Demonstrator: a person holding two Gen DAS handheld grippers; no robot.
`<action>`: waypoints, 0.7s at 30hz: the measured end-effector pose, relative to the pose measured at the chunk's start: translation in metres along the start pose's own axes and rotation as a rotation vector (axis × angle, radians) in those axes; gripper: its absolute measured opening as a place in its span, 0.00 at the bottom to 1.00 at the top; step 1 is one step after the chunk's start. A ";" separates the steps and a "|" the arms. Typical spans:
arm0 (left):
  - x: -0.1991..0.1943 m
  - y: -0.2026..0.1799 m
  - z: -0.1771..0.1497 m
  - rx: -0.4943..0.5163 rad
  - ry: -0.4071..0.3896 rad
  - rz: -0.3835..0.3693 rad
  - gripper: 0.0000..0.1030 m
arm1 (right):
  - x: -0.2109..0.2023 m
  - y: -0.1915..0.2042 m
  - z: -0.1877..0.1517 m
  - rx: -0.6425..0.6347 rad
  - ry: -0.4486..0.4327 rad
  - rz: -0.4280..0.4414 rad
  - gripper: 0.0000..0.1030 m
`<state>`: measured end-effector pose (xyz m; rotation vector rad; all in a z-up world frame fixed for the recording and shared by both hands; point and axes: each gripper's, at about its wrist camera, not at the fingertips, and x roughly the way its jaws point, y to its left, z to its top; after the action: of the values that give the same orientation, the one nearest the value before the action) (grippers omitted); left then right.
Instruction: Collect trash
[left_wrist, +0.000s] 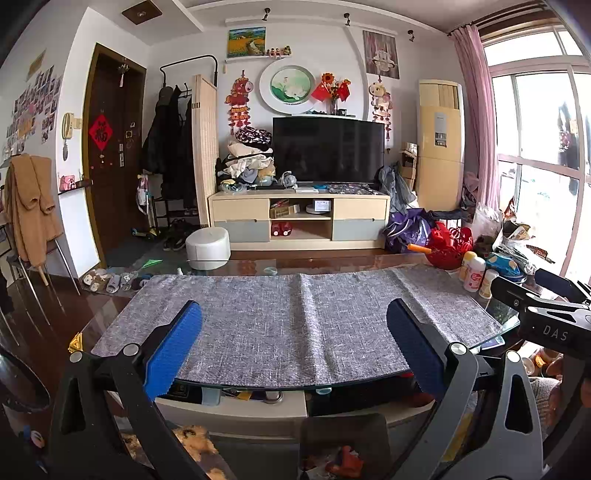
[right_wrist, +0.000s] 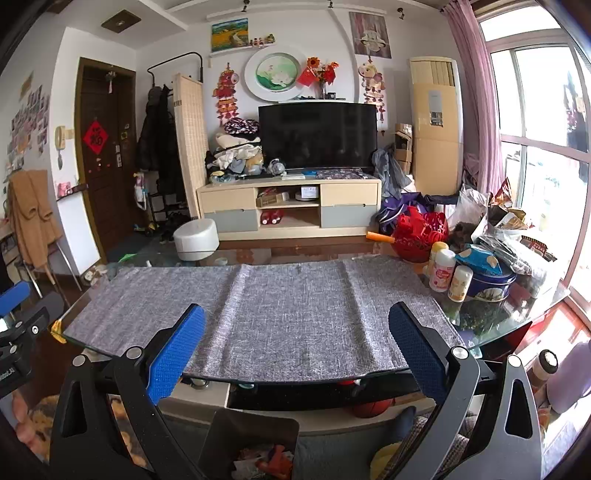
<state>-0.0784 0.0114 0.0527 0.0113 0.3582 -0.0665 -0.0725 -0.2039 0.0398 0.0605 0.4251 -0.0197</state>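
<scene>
A: Where are the claws?

B: Both hang spread wide and empty over the near edge of the surface: left claw, right claw. Only a grey mat lies between their pads.

A: And the trash?

B: Crumpled bags and wrappers are heaped at the frame's middle right, beyond bottles and a blue tin. The right claw looks nearer.
</scene>
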 end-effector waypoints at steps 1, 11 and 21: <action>0.001 0.000 0.000 0.000 0.001 0.000 0.92 | 0.000 -0.001 0.000 -0.001 0.001 0.000 0.97; 0.001 0.002 0.000 0.001 0.004 0.000 0.92 | -0.001 0.002 0.000 0.002 0.004 -0.002 0.97; 0.005 0.004 0.001 0.008 0.020 0.005 0.92 | 0.000 0.003 0.003 0.003 0.004 -0.011 0.97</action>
<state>-0.0731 0.0147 0.0513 0.0207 0.3779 -0.0633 -0.0714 -0.2012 0.0429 0.0606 0.4295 -0.0314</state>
